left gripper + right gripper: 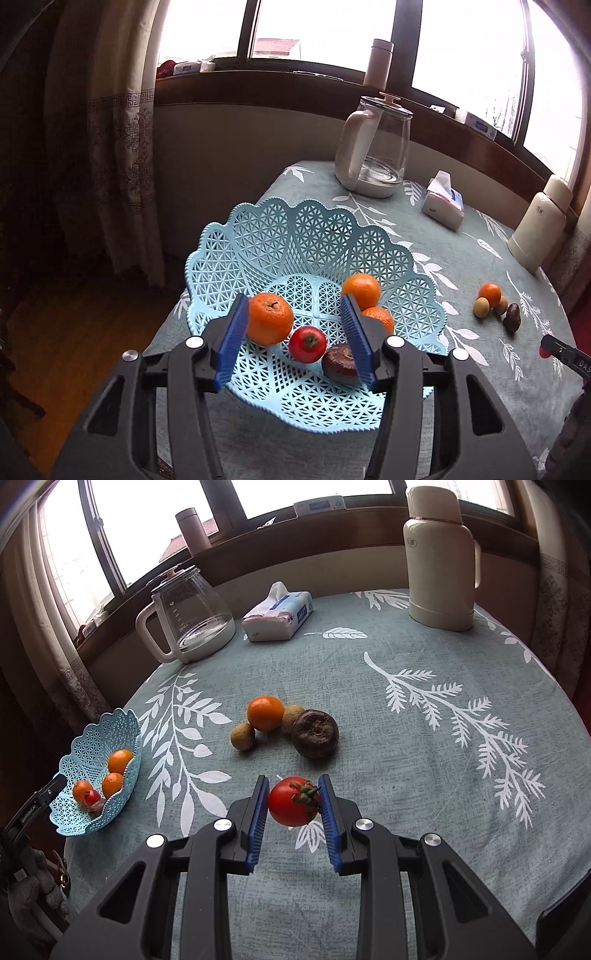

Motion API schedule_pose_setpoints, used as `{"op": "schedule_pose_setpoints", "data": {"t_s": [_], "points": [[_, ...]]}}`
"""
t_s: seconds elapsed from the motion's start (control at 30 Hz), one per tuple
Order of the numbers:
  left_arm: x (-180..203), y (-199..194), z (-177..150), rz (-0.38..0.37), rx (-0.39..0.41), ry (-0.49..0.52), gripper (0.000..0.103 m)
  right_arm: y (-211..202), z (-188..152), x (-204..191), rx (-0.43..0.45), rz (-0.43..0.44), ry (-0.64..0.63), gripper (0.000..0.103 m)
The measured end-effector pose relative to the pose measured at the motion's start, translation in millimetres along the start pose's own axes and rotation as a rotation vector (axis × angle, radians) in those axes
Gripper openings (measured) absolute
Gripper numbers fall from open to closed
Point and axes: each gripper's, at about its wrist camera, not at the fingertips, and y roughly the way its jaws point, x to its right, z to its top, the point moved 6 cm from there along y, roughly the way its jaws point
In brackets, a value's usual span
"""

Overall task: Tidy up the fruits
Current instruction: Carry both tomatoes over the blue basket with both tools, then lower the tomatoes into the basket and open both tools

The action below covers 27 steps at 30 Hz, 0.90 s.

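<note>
A glass kettle (192,616), tissue pack (277,617) and cream thermos (439,557) stand on the leaf-print tablecloth (406,738) — a tumbler (192,526) on the windowsill.

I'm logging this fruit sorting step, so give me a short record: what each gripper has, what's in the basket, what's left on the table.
right gripper: shut on tomato
left gripper: open, over blue basket
in basket: three oranges, one red tomato, one dark brown fruit
loose fruit on tablecloth: orange, two small tan fruits, dark brown fruit
</note>
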Motion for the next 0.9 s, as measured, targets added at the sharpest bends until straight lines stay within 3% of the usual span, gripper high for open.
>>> {"op": "schedule_pose_setpoints", "data": {"t_s": [0.37, 0.63, 0.9], "points": [[-33, -28, 24, 0.036, 0.081, -0.075, 0.067, 3, 14, -50, 0.008, 0.083, -0.07, 0.028], [-41, -49, 35, 0.027, 0.132, -0.092, 0.074, 7, 22, -127, -0.017, 0.232, -0.144, 0.028], [-54, -65, 42, 0.035, 0.169, -0.121, 0.074, 20, 3, -215, -0.089, 0.359, -0.255, 0.028]]}}
